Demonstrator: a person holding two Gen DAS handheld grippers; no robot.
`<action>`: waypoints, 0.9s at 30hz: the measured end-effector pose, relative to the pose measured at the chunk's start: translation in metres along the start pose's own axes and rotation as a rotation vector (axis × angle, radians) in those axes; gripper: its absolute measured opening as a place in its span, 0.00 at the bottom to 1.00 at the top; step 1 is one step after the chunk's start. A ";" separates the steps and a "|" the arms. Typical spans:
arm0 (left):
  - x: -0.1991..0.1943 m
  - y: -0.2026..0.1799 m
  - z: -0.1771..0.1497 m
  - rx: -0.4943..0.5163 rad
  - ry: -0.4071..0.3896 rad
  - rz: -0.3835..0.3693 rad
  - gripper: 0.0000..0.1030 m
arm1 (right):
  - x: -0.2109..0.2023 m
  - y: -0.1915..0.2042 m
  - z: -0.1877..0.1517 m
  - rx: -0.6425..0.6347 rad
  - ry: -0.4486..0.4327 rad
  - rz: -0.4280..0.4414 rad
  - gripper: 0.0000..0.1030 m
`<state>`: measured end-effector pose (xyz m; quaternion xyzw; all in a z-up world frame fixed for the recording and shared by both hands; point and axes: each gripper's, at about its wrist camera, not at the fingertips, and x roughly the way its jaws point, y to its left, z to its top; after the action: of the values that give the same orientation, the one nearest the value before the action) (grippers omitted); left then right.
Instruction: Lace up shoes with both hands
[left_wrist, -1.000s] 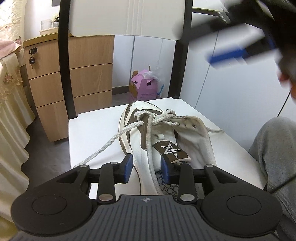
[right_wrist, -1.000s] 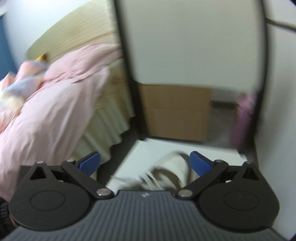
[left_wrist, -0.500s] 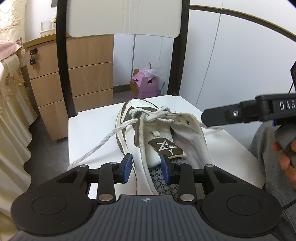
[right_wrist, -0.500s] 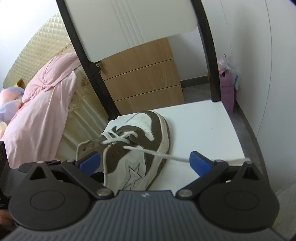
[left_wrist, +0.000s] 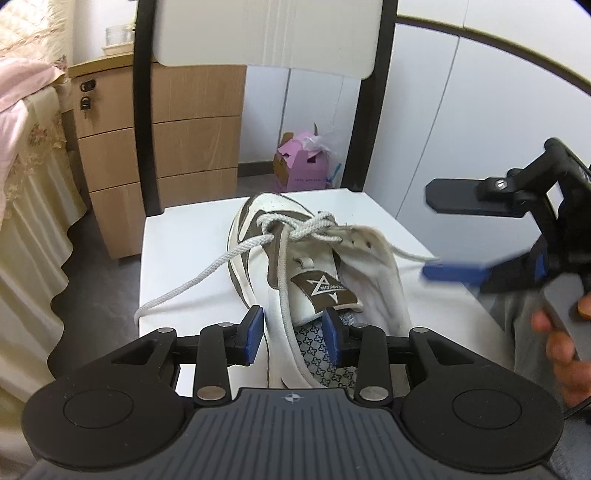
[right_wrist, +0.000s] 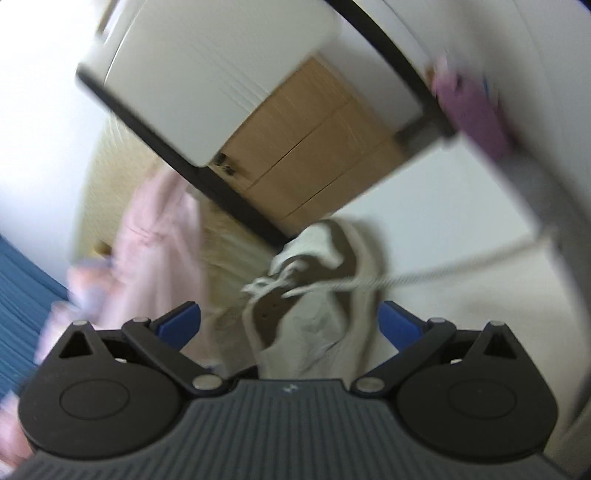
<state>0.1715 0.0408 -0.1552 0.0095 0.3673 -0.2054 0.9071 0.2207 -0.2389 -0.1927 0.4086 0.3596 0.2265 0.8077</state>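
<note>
A: Shoe (left_wrist: 295, 266) lies on the white chair seat (left_wrist: 184, 258), toe far, laces (left_wrist: 303, 229) knotted near the toe

B: And the left gripper (left_wrist: 291, 334)?

A: Its pads sit either side of the shoe's near collar edge; whether they pinch it I cannot tell

B: The right gripper (right_wrist: 290, 321)?

A: Jaws spread wide, empty, at the shoe's right side, view blurred

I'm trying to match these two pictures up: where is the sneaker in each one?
Left wrist view: the sneaker lies centre frame on the white chair seat, toe pointing away.
Right wrist view: blurred and tilted, the sneaker sits just below centre.
Shared landmark: the wooden drawer cabinet behind the chair.
</note>
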 end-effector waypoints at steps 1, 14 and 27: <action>-0.004 -0.001 0.000 0.001 -0.012 0.003 0.41 | 0.001 -0.008 -0.002 0.082 0.014 0.042 1.00; -0.022 -0.011 0.002 -0.018 -0.086 0.113 0.48 | 0.051 -0.051 0.029 0.383 -0.054 0.143 1.00; -0.024 -0.018 0.006 -0.032 -0.103 0.125 0.50 | 0.005 -0.059 0.085 0.368 -0.355 0.201 0.23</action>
<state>0.1531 0.0324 -0.1323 0.0072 0.3223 -0.1428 0.9358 0.2930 -0.3107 -0.2089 0.6155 0.2051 0.1613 0.7437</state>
